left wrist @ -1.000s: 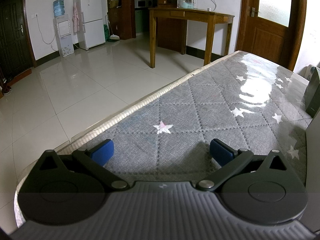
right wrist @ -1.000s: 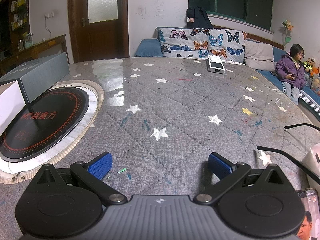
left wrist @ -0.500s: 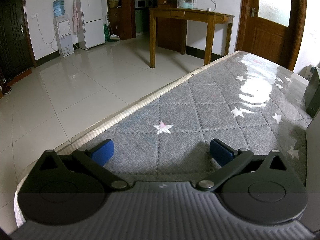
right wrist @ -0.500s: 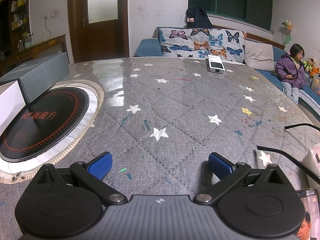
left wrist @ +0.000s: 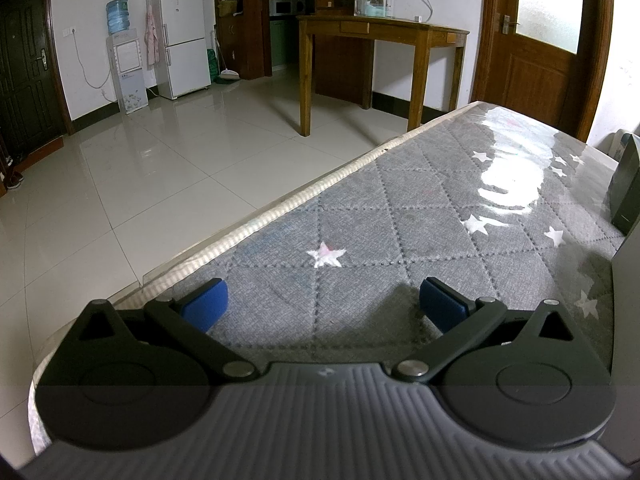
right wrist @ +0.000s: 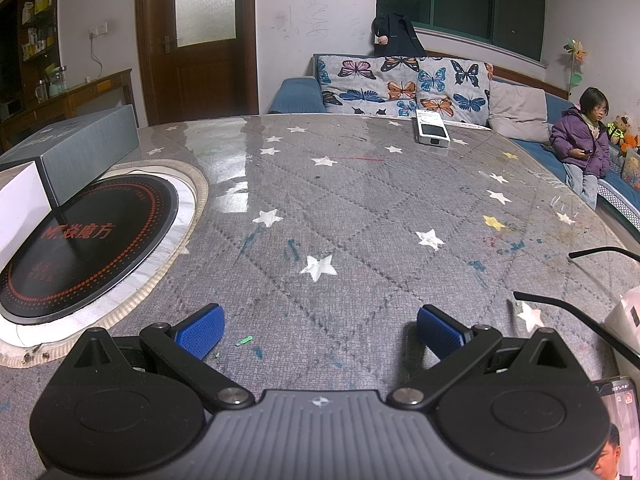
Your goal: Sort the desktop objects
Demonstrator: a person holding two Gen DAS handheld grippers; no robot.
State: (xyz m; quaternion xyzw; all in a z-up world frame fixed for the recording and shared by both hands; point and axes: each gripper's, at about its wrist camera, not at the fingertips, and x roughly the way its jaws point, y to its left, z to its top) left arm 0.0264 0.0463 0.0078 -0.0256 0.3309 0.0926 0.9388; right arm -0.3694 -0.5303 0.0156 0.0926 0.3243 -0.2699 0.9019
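Observation:
My left gripper is open and empty, low over the grey star-patterned table cover near its left edge. My right gripper is open and empty over the same cover. In the right wrist view a grey long box and a white box sit at the left beside a round black cooktop. A white device lies at the far edge. Black glasses arms, a white object and a phone lie at the right.
The table edge drops to a tiled floor on the left in the left wrist view. A dark box stands at the far right there. A sofa with a seated child lies beyond the table.

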